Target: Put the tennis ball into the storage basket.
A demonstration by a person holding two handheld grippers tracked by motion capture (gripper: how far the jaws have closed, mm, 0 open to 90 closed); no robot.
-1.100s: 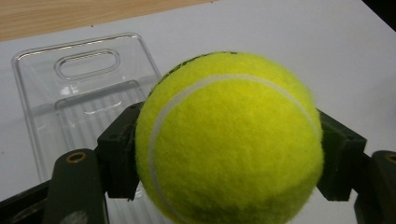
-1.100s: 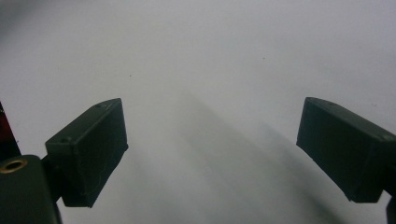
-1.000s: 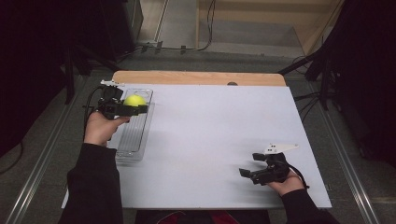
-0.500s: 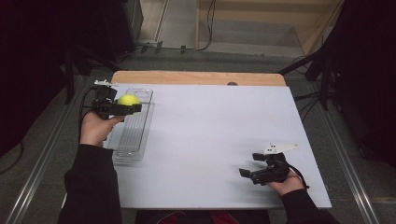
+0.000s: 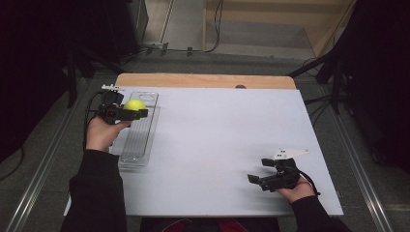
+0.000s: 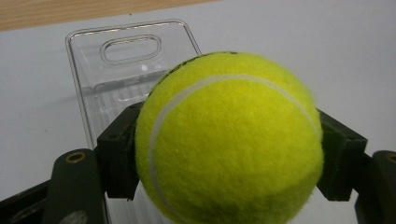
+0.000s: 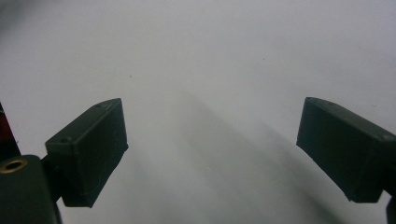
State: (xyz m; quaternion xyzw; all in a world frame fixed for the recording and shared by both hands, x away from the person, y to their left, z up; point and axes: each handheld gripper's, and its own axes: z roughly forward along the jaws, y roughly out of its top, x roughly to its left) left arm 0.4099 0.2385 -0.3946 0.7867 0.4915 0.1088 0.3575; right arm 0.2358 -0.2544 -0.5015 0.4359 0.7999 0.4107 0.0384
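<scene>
while left gripper point(image 5: 126, 114) clamps tennis ball point(image 6: 229, 140), clear tray point(image 5: 140, 140) beneath

The tennis ball point(image 6: 229, 140) was bright yellow-green with a curved white seam. The tray point(image 5: 140, 140) was clear, ribbed plastic. Both grippers point(image 5: 137, 114) point(image 5: 257, 177) were black. The table top point(image 5: 217, 140) was white, with a light wood strip point(image 5: 203, 80) along its far edge.
</scene>
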